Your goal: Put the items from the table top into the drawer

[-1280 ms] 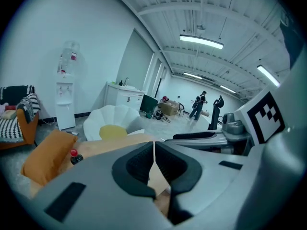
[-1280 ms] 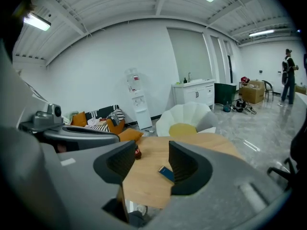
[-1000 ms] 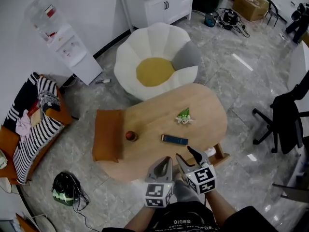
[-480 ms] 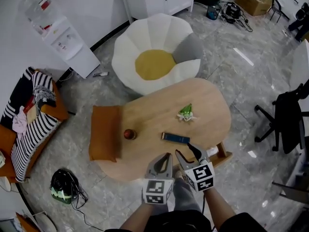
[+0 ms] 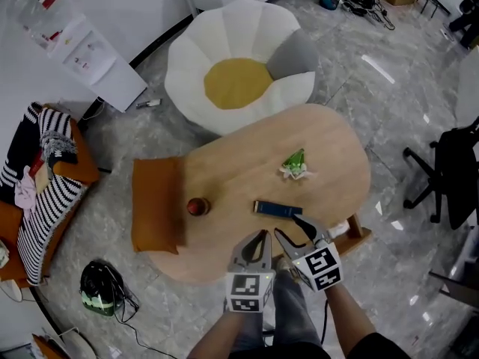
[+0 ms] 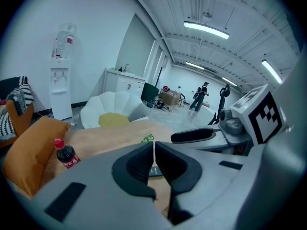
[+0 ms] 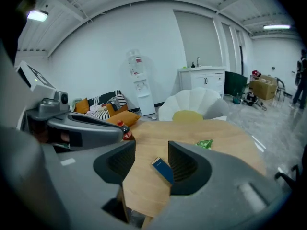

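Three items sit on the oval wooden table (image 5: pixel 239 174). A cola bottle (image 5: pixel 197 206) with a red cap stands upright toward the left end. A blue flat case (image 5: pixel 278 209) lies near the near edge, and a green packet (image 5: pixel 294 164) lies farther in, right of centre. All three are well apart from one another.

A person stands at the table's near edge with a gripper in each hand, both held side by side over that edge and angled downward. The left gripper (image 6: pixel 153 150) has its jaws brought together, tips meeting, with nothing in them. The right gripper (image 7: pixel 151 162) has its jaws standing apart and grips nothing; the blue flat case shows through the gap, lying on the tabletop beyond the jaws and untouched.

An orange cushion (image 5: pixel 156 204) sits at the table's left end, just beside the cola bottle. Beyond the far side is a white petal-shaped armchair (image 5: pixel 224 43) with a yellow seat pad (image 5: pixel 238 82). A water dispenser (image 5: pixel 75 43) stands against the far left wall, a striped cloth (image 5: pixel 45 193) is draped at far left, and a black office chair (image 5: pixel 449 170) is at right.
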Demonstrator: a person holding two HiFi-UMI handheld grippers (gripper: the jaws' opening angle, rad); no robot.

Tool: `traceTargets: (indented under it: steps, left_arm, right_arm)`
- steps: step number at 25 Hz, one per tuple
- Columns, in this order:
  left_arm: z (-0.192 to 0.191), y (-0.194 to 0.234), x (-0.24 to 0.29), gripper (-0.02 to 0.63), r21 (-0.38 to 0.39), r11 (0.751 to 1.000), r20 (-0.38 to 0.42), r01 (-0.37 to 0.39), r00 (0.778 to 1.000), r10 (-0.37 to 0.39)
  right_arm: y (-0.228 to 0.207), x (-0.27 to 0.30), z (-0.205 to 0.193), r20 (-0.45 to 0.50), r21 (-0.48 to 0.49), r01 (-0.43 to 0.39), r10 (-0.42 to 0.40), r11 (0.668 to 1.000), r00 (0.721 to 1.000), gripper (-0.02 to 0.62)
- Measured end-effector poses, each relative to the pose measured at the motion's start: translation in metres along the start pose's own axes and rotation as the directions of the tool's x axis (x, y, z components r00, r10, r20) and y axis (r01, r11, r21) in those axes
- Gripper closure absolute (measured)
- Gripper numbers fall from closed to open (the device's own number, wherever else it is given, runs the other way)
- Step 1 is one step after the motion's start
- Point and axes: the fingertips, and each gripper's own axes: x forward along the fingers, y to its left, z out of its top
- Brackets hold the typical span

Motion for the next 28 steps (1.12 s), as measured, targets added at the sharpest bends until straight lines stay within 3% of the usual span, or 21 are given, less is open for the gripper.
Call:
traceTargets:
  steps: [8, 14, 23, 28]
  left_arm:
    - [-0.03, 0.022, 0.028, 0.589, -0.033, 0.999, -0.034, -0.021, 0.999, 0.02]
    - [-0.059, 0.03, 0.05, 0.589, -0.007, 1.0, -0.062, -0.014, 0.998, 0.013]
    - [-0.075, 0.041, 0.09, 0.589, -0.027, 0.999, -0.036, -0.02, 0.999, 0.019]
    - [-0.096, 0.05, 0.099, 0.589, -0.02, 1.0, -0.061, -0.022, 0.998, 0.021]
  right_arm:
    - [-0.016, 0.031, -0.027, -0.03, -0.059, -0.001, -0.001, 0.998, 1.0, 0.376]
    - [-0.021, 0.053, -0.043, -0.031, -0.064, -0.047, 0.045, 0.997, 0.999, 0.349]
    - [-0.037, 0.091, -0.076, -0.059, -0.12, -0.059, 0.052, 0.991, 0.997, 0.35]
    - [-0.042, 0.104, -0.096, -0.105, -0.186, -0.1, 0.081, 0.977, 0.991, 0.35]
